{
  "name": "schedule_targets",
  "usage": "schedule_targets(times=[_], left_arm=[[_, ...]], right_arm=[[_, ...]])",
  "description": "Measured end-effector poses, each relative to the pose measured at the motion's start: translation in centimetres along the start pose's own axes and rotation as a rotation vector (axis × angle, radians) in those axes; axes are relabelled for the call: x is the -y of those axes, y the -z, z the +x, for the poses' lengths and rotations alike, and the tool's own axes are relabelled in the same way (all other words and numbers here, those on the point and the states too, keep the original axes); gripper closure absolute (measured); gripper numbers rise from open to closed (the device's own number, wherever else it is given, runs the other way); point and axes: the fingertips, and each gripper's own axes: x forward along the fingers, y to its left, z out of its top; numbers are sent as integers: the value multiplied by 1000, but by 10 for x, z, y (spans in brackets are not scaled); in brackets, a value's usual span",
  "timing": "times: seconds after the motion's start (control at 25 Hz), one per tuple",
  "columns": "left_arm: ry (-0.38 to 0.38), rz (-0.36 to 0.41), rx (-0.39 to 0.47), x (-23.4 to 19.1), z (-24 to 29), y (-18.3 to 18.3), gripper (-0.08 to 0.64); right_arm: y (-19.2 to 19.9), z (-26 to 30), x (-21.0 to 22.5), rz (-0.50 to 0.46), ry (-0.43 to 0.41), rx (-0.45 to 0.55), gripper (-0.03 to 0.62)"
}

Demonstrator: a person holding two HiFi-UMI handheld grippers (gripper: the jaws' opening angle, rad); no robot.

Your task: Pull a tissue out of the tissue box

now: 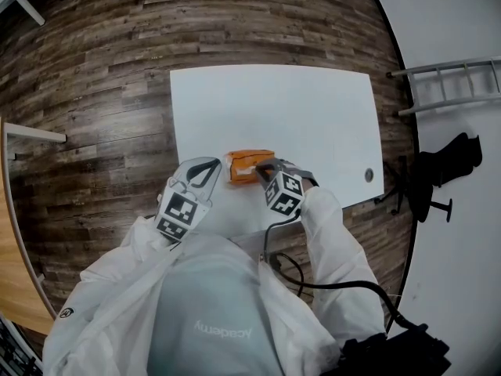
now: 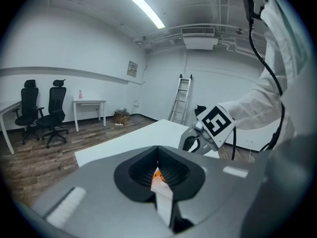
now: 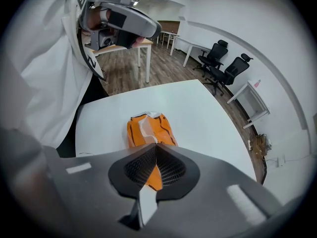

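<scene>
An orange tissue pack [image 1: 249, 165] lies on the white table [image 1: 313, 108] near its front edge, a white tissue showing at its top slit [image 3: 146, 126]. My right gripper [image 1: 261, 166] is shut, its tips down at the pack's right end [image 3: 156, 145]; I see nothing pinched between them. My left gripper [image 1: 217, 164] is also shut and sits just left of the pack, apart from it. In the left gripper view only a sliver of the orange pack [image 2: 156, 174] shows through the jaw gap, with the right gripper's marker cube [image 2: 217, 123] beyond.
A round grommet [image 1: 369, 175] sits at the table's right front corner. A ladder [image 1: 446, 84] and a black office chair [image 1: 446, 167] stand to the right on the wood floor. A black cable [image 1: 313, 284] trails from my right arm.
</scene>
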Motion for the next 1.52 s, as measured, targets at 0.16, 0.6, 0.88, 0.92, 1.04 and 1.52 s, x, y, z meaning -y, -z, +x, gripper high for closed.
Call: schedule_targets(times=[0.16,0.6,0.88,0.92,1.04,1.52], left_arm=[[53,28,-15,14,13,3,560],[115,15,-71,31,36,30,560],[146,-15,-113,37,43,46,560],[150,-22,-119,38,45,49,560],[159,-44,-139,41,50,59,560],[201,-84,-195,59,64,90,560]], right_arm=[[3,-3,0,31,10,7,588],[1,-11,-4,67,25,35,588],[-1,-15,-3,81,27,47,588],[-2,-15,-3,83,28,50,588],[-4,-20,-2,87,34,58,588],[-10,-46,-8,119,56,96,588]])
